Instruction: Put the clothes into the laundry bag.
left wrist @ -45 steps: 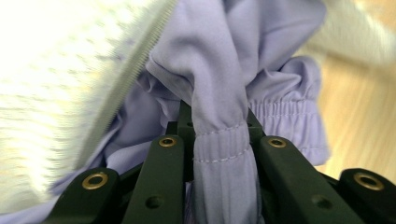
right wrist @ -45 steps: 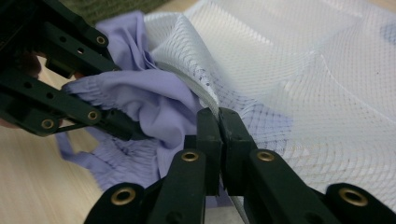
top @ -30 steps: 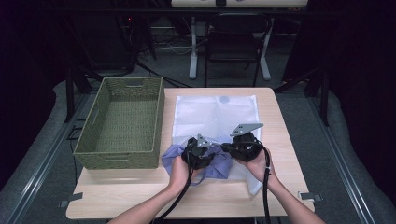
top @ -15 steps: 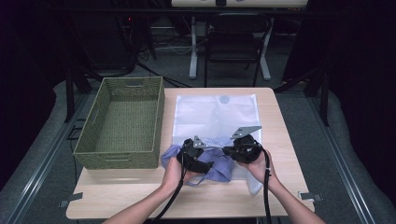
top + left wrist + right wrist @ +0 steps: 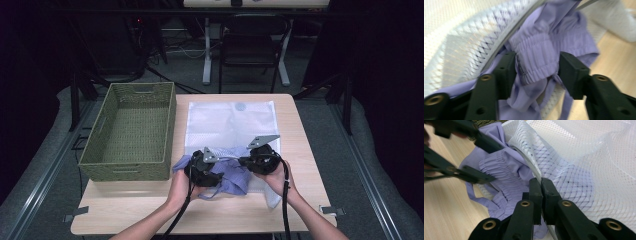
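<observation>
One mesh bag (image 5: 230, 122), one lilac garment (image 5: 235, 177), one basket (image 5: 127, 132), all on surface (image 5: 150, 215). Garment at bag's near edge, part inside mouth. Left gripper (image 5: 536, 72) jaws just closing, garment's elastic band between them. Right gripper (image 5: 541, 195) jaws pressed together, pinching bag's rim just above garment.
</observation>
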Available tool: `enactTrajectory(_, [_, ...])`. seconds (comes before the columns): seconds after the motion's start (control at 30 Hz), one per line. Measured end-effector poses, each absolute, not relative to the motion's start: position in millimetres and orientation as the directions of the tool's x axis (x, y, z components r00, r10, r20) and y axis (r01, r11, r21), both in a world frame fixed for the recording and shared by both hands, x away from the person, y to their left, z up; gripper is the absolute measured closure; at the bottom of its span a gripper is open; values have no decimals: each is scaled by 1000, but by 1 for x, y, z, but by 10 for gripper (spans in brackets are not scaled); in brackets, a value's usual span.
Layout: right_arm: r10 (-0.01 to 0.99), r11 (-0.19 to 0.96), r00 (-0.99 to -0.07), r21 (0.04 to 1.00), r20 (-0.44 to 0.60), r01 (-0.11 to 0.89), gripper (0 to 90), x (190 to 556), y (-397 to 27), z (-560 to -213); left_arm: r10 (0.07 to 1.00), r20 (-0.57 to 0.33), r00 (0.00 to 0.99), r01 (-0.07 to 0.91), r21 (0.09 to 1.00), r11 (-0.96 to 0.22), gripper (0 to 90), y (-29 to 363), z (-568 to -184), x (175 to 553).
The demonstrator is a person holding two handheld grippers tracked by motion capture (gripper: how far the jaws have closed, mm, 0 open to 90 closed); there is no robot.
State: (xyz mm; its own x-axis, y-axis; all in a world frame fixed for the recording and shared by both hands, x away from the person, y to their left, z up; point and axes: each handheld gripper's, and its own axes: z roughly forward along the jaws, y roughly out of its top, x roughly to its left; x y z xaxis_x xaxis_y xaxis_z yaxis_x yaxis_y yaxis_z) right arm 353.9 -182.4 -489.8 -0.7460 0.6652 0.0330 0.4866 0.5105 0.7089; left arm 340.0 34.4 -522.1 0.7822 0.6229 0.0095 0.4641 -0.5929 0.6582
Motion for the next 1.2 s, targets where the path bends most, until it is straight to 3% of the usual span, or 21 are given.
enactTrajectory(0.13, [665,515,-746,702,36,492,875,354,-181,-492,624,-4,781,469,663,-583,743,29,-537,347])
enactTrajectory(0.2, [663,516,-748,704,34,489,876,353,-180,-492,619,-2,785,461,669,-582,793,26,-538,348])
enactTrajectory(0.47, [665,481,-745,738,45,474,878,350,-181,-480,642,-82,763,484,731,-482,824,21,-528,355])
enactTrajectory(0.63, [658,470,-752,759,39,451,878,345,-181,-472,666,-61,744,479,744,-466,822,17,-527,358])
enactTrajectory(0.83, [667,490,-744,724,48,486,878,352,-182,-486,687,-62,724,518,706,-483,735,21,-547,365])
enactTrajectory(0.93, [665,504,-745,709,44,493,877,353,-181,-491,685,-54,726,519,696,-495,611,22,-546,364])
enactTrajectory(1.07, [665,504,-745,711,43,491,877,352,-182,-491,672,-27,740,498,694,-520,370,22,-537,356])
enactTrajectory(1.2, [668,499,-743,716,41,488,877,353,-184,-489,639,-20,769,466,701,-540,290,22,-528,346])
